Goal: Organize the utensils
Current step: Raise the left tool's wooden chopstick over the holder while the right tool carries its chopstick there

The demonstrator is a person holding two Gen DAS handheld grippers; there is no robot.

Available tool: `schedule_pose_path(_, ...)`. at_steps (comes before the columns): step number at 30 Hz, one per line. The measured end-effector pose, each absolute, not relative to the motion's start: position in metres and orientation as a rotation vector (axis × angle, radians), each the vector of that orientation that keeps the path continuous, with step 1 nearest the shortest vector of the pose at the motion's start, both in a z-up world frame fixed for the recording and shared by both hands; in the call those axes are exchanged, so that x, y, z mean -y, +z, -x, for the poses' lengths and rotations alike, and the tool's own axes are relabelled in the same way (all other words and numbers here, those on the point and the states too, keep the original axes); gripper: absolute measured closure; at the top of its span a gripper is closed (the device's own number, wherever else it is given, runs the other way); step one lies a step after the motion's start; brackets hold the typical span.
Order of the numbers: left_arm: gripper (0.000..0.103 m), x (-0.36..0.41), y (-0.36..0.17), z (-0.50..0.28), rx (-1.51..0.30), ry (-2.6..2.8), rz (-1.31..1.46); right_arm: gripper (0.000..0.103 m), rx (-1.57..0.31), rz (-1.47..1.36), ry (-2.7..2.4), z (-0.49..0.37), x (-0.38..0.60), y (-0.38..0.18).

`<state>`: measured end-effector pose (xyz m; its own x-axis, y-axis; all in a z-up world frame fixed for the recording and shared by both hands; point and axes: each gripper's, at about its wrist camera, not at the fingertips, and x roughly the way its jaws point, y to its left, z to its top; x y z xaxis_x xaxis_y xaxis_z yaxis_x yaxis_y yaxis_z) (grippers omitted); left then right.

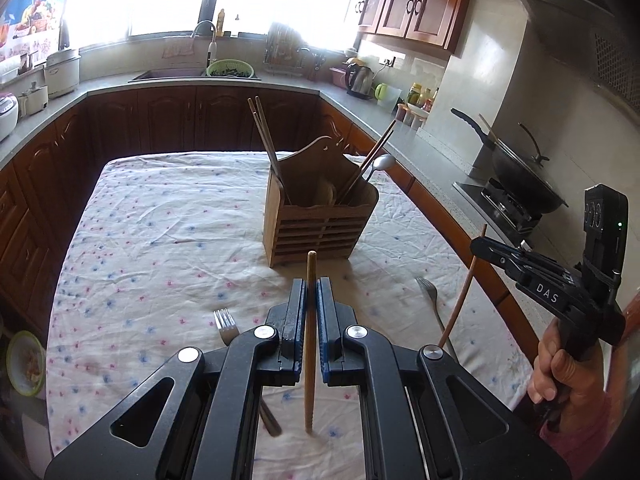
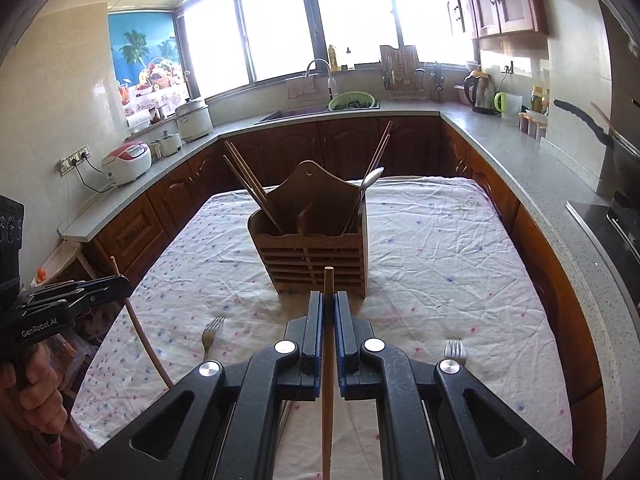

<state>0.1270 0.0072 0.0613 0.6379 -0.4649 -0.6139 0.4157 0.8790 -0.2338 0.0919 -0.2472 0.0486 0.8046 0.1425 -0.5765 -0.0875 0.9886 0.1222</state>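
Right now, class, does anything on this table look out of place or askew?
Two forks lie loose on the cloth in front of the holder, not in it. Inside, the chopsticks and spoon lean at splayed angles. Each gripper pinches one chopstick. Nothing looks spilled or damaged.

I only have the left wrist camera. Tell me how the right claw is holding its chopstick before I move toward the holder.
Observer: The right claw is shut on the right chopstick, which runs straight along the gap between the fingers, tip toward the wooden holder.
Operator: Now tell me what lies on the cloth beyond that claw.
Observer: A fork lies on the tablecloth just right of the right claw, prongs pointing away.
Operator: Describe my own stick from the side.
Observer: The left claw grips the left chopstick near its top; a short end shows above, the long end slants down toward the cloth.
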Motion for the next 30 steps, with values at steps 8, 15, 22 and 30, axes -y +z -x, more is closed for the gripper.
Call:
schedule_pose_path(8,0.098,-0.012,0.069,-0.122,-0.689,-0.493,0.086,0.098,-0.575,-0.090,0.113,-0.083,0.247,0.063)
schedule_pose_path(15,0.098,-0.015,0.075,-0.125,-0.665,-0.485,0.099,0.098,-0.557,-0.105,0.115,-0.086,0.248,0.067)
schedule_pose_path(22,0.098,-0.015,0.081,-0.131,-0.649,-0.481,0.109,0.098,-0.544,-0.116,0.118,-0.092,0.249,0.069)
schedule_pose_path(30,0.098,-0.015,0.088,-0.139,-0.635,-0.481,0.114,0.098,-0.540,-0.121,0.120,-0.098,0.251,0.072)
